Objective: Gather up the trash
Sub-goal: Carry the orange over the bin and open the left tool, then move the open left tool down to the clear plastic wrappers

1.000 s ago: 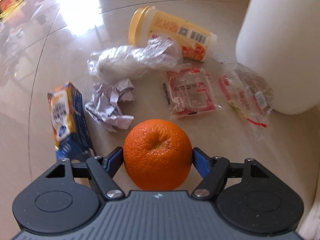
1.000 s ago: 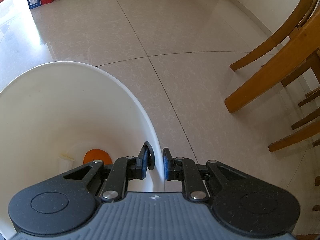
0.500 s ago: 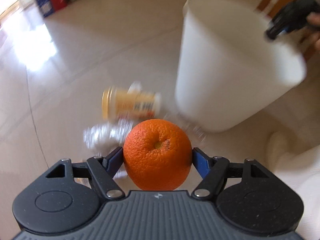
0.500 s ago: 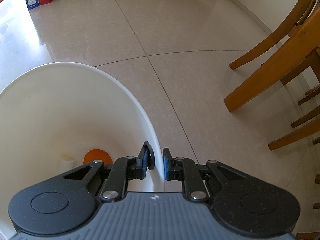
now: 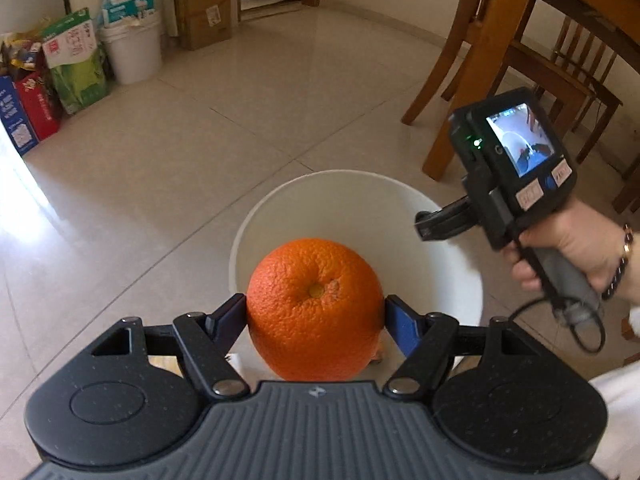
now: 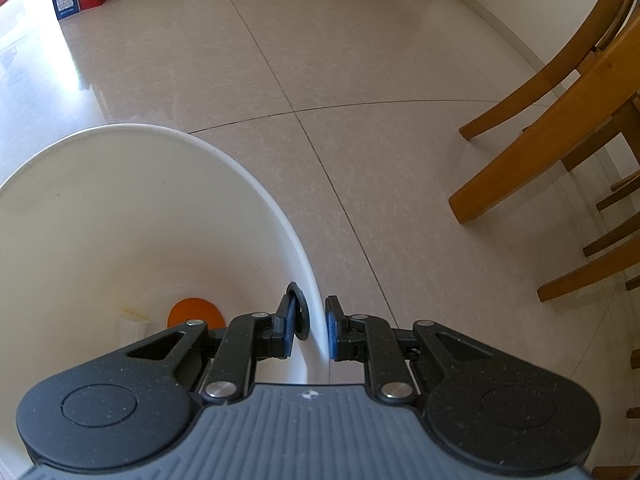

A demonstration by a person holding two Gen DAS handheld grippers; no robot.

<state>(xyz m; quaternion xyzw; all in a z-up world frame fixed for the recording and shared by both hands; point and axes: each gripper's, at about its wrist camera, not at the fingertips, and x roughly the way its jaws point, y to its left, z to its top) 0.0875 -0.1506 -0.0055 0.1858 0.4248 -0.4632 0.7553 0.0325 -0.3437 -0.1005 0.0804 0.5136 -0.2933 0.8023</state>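
Above a white bucket (image 5: 256, 232) standing on a pale tiled floor (image 5: 168, 168), the left tool (image 5: 316, 312) holds a whole orange (image 5: 315, 308) squeezed between its two blue pads, the fruit hanging over the bucket's open mouth. To the right in the left wrist view, a person's hand (image 5: 576, 248) grips the right tool (image 6: 312, 322), whose small rear screen glows; its fingers sit nearly together, pinching the bucket's thin rim, one inside the wall and one outside. Down at the bottom of the bucket, the right wrist view shows an orange-coloured piece (image 6: 194, 312) beside a pale cup-like scrap (image 6: 132, 320). Wooden chairs (image 6: 560, 120) stand to the right, and cardboard boxes (image 5: 204, 8) and coloured cartons (image 5: 76, 60) line the far wall.
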